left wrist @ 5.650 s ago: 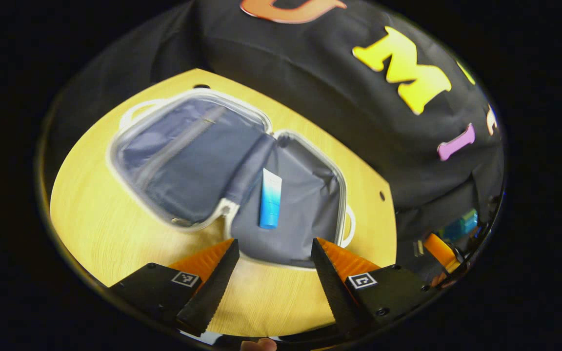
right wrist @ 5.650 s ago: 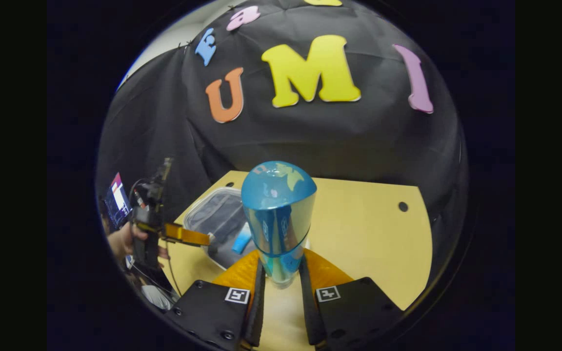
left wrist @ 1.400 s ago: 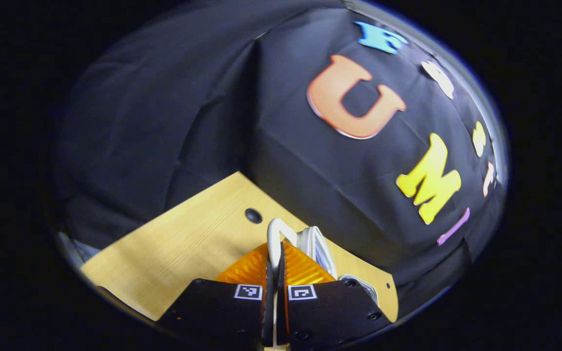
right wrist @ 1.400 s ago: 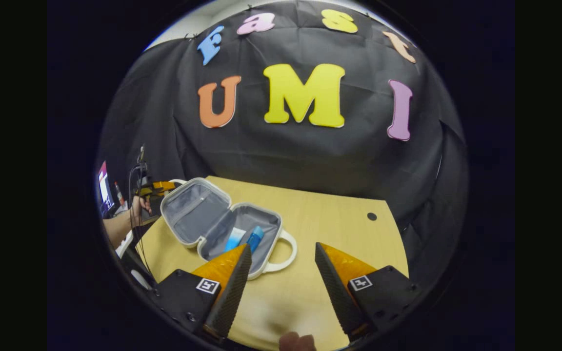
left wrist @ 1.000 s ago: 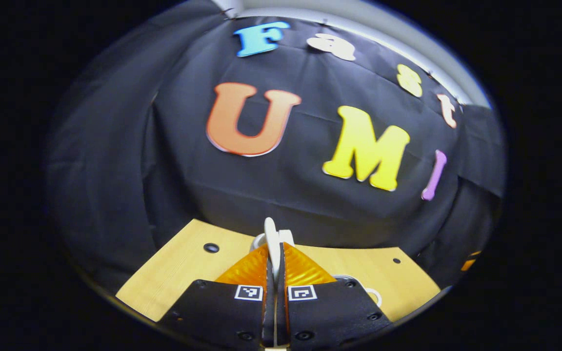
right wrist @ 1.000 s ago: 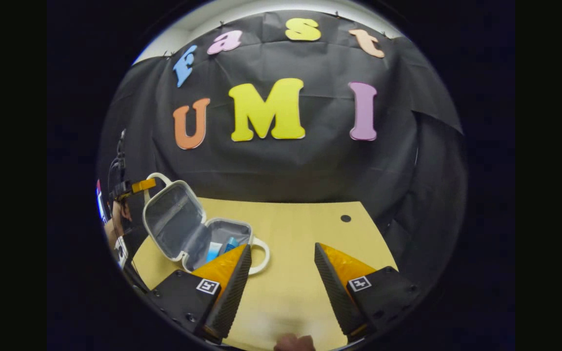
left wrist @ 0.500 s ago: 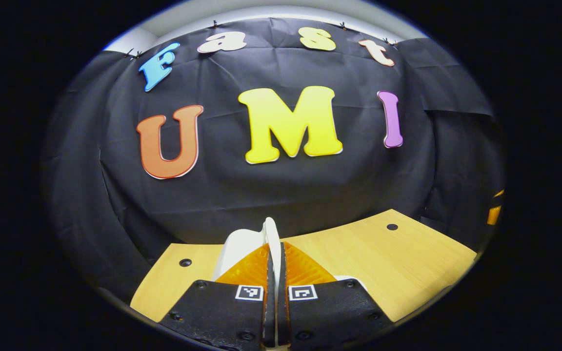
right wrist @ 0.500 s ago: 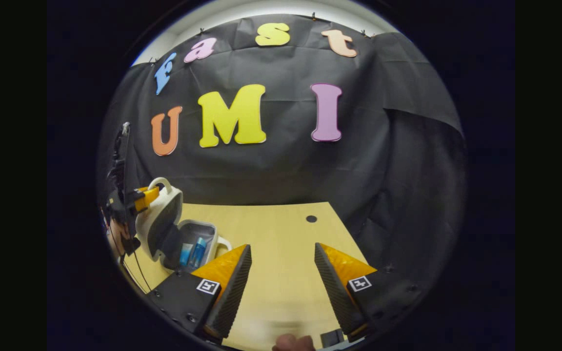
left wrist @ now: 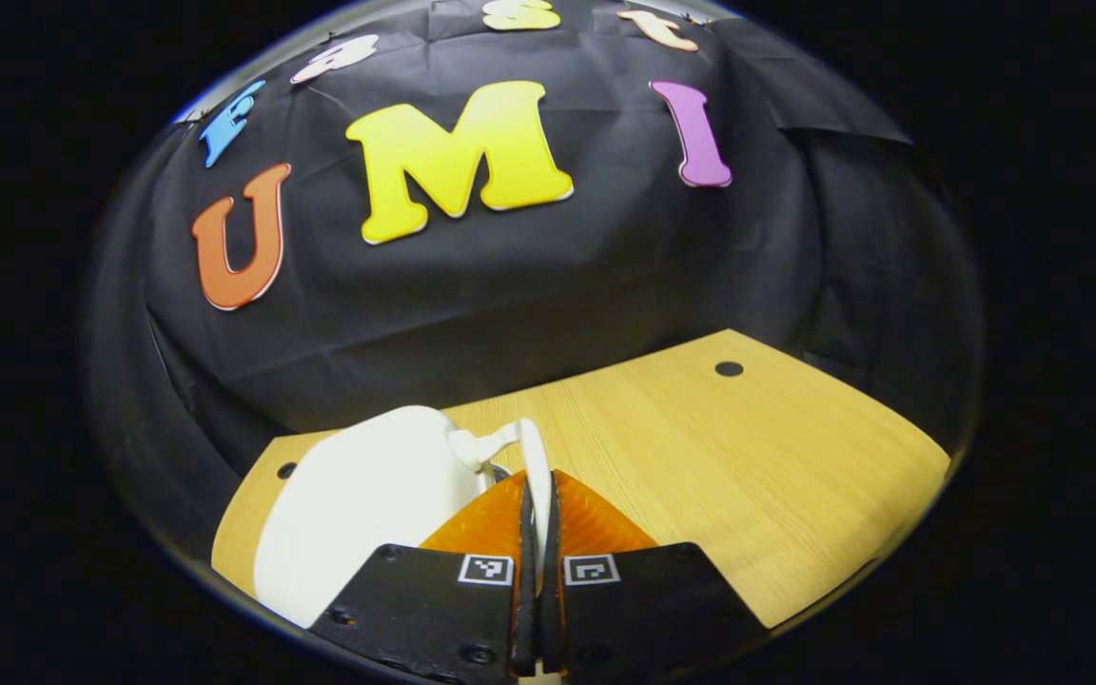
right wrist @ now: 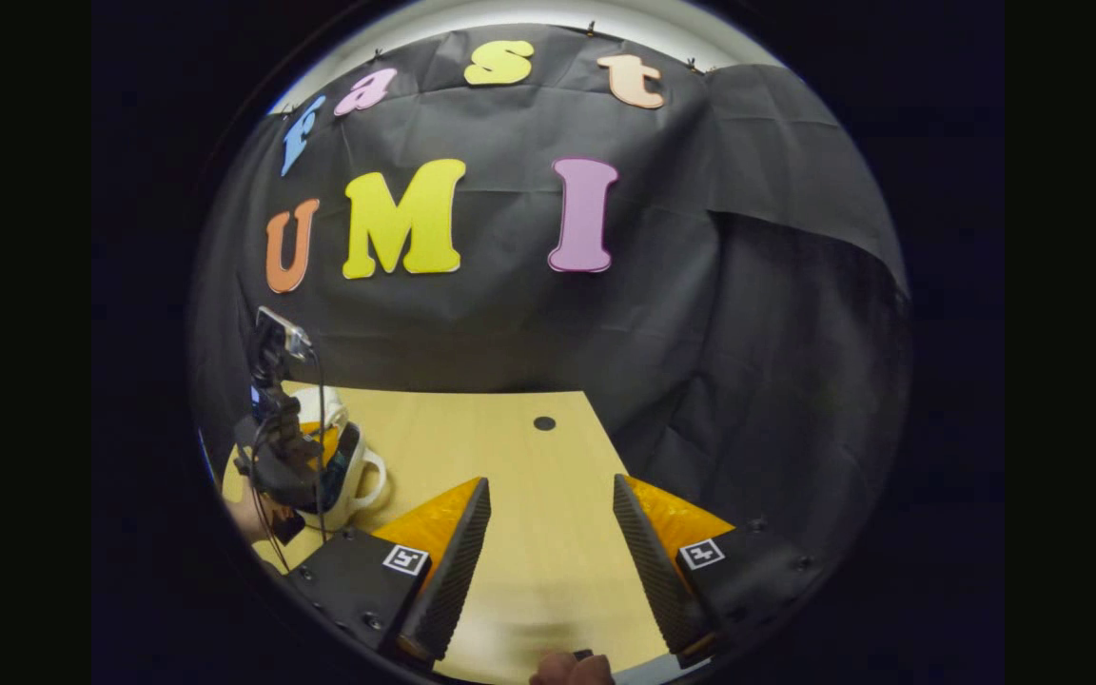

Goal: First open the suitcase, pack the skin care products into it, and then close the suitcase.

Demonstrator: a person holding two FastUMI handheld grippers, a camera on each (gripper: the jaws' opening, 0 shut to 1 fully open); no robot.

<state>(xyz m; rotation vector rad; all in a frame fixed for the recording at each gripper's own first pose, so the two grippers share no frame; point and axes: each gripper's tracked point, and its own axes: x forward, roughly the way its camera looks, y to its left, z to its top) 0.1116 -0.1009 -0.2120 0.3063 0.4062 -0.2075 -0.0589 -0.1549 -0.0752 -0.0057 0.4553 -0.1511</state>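
My left gripper [left wrist: 538, 497] is shut on the white handle [left wrist: 533, 455] of the suitcase lid [left wrist: 358, 504], whose smooth white shell curves down to the left of my fingers. In the right gripper view the suitcase [right wrist: 354, 468] sits at the table's far left with the lid folded almost onto the base and a thin dark gap between them. The left gripper [right wrist: 283, 455] and a hand [right wrist: 245, 518] stand over it there. The skin care products are hidden inside. My right gripper [right wrist: 550, 485] hangs open over bare table with nothing between its fingers.
The wooden table [left wrist: 748, 457] stretches to the right of the suitcase, with a small round hole [left wrist: 728, 368] near its back edge. The same hole [right wrist: 544, 423] shows ahead of the right gripper. The black cloth wall closes the back and sides.
The left gripper has swung the lid by its handle from lying open to almost shut over the base. The blue products have gone out of sight. The right gripper stays open and has turned rightward.
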